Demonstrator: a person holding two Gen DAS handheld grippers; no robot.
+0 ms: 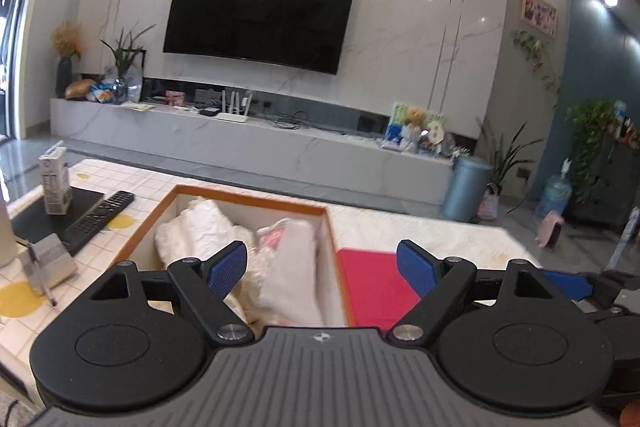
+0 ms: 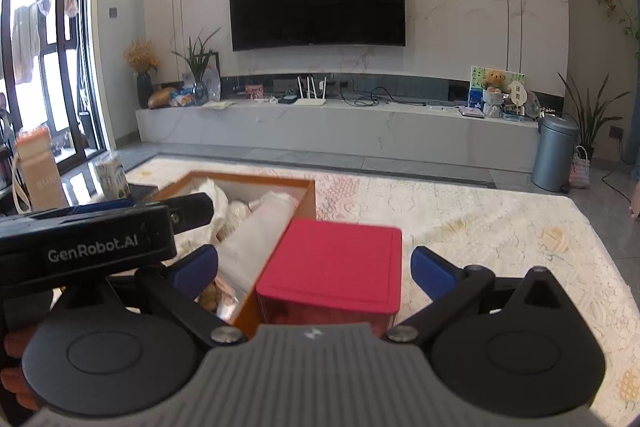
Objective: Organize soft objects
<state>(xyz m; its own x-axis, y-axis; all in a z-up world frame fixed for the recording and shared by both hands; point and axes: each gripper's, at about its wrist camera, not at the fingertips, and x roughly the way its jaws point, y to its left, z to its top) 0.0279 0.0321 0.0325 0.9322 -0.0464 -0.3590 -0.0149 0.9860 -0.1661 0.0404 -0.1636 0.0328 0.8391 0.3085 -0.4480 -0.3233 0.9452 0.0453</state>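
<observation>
One orange box [image 1: 256, 201] sits at twelve o'clock, with at least two pale cloth bundles [image 1: 200, 227] inside; their exact number cannot be told. One red box [image 2: 332, 259] stands at its three o'clock. One carton [image 1: 56, 179] and one remote [image 1: 100, 219] lie at nine o'clock. One television [image 1: 260, 15] hangs beyond, one router [image 1: 234, 109] below it, one teddy bear [image 1: 414, 119] and one bin [image 1: 466, 187] toward two o'clock.

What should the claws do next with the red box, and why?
Probably the right claw should ease forward and close on the red box. Its jaws stand open on either side of the box, not touching it. The orange box beside it already holds soft white bundles, and the left claw hangs open and empty.
</observation>
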